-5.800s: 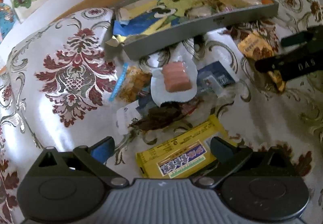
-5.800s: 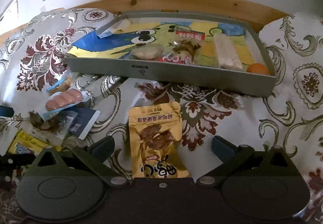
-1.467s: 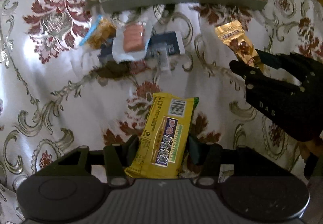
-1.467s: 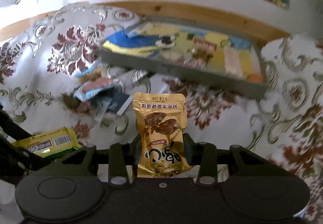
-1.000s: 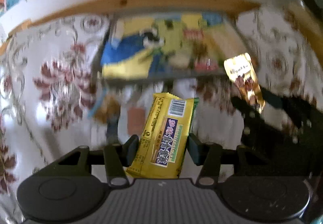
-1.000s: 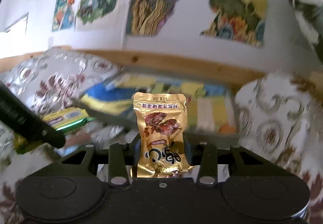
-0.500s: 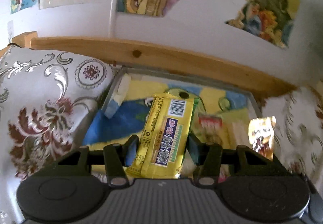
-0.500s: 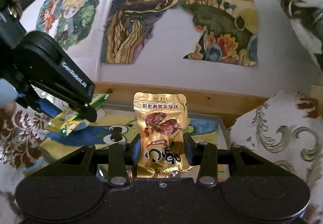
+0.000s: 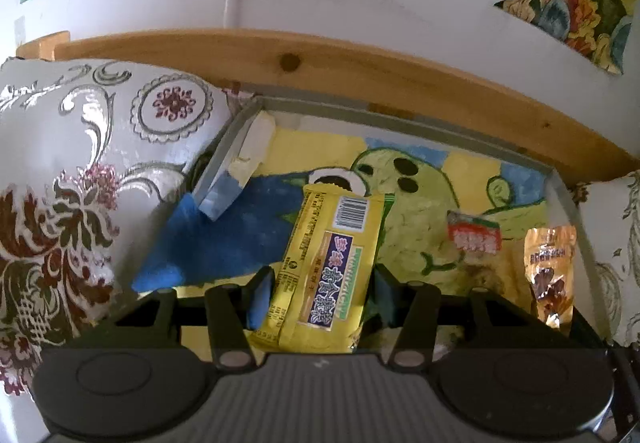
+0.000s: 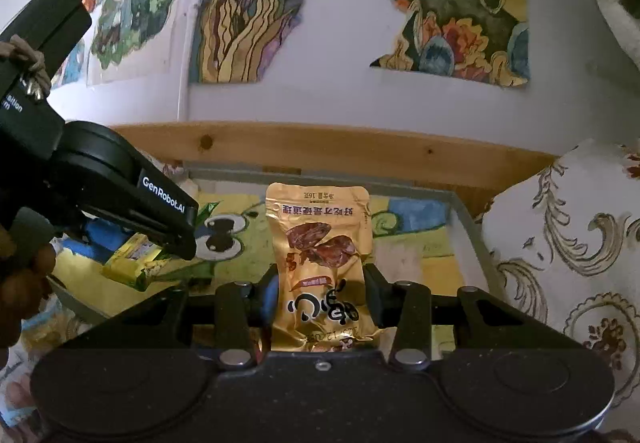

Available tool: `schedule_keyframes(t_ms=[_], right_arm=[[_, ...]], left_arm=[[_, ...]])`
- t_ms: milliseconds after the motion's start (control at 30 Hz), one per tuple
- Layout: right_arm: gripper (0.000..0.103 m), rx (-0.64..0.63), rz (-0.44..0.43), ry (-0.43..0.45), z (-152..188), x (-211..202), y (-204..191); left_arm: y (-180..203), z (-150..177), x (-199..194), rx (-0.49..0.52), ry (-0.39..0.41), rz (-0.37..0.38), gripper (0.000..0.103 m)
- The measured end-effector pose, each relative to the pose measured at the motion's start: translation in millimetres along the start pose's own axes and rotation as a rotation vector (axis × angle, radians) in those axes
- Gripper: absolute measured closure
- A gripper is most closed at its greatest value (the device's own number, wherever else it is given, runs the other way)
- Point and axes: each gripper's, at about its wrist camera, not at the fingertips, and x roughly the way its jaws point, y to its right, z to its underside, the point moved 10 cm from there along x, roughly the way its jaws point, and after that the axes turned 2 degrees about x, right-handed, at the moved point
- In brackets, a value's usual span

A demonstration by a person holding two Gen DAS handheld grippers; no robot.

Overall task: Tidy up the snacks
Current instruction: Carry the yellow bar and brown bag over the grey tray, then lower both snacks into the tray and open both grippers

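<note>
My left gripper (image 9: pixel 320 293) is shut on a yellow snack bar (image 9: pixel 326 267) and holds it over the grey tray (image 9: pixel 320 105), above its painted liner. The same bar (image 10: pixel 134 263) and the left gripper (image 10: pixel 176 241) show at the left of the right wrist view. My right gripper (image 10: pixel 320 297) is shut on a gold snack pouch (image 10: pixel 320 255), held upright over the tray (image 10: pixel 468 219) toward its right side. That pouch (image 9: pixel 550 271) appears at the right edge of the left wrist view. A red-and-white packet (image 9: pixel 474 235) lies inside the tray.
A wooden rail (image 9: pixel 360 71) and a wall with paintings run behind the tray. Floral cloth (image 9: pixel 60 171) lies left of the tray and also on its right (image 10: pixel 568 243). A white and blue piece (image 9: pixel 236 171) leans on the tray's left wall. A hand (image 10: pixel 20 283) holds the left gripper.
Both grippers closed on their packets, lifted them off the cloth and carried them forward over the tray. In the last half second both moved slightly closer and lower toward it.
</note>
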Motion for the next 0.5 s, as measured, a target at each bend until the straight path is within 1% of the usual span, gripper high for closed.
schedule_keyframes(t_ms=[233, 500], right_arm=[[0.057, -0.024, 0.007, -0.03, 8.1, 7.0, -4.1], [0.055, -0.033, 0.012, -0.044, 12.0, 9.4, -3.9]], left_arm=[[0.0, 7.5, 5.9, 0.013, -0.023, -0.009, 0.046], [-4.2, 10.8, 10.7, -0.004, -0.052, -0.017, 0.046]])
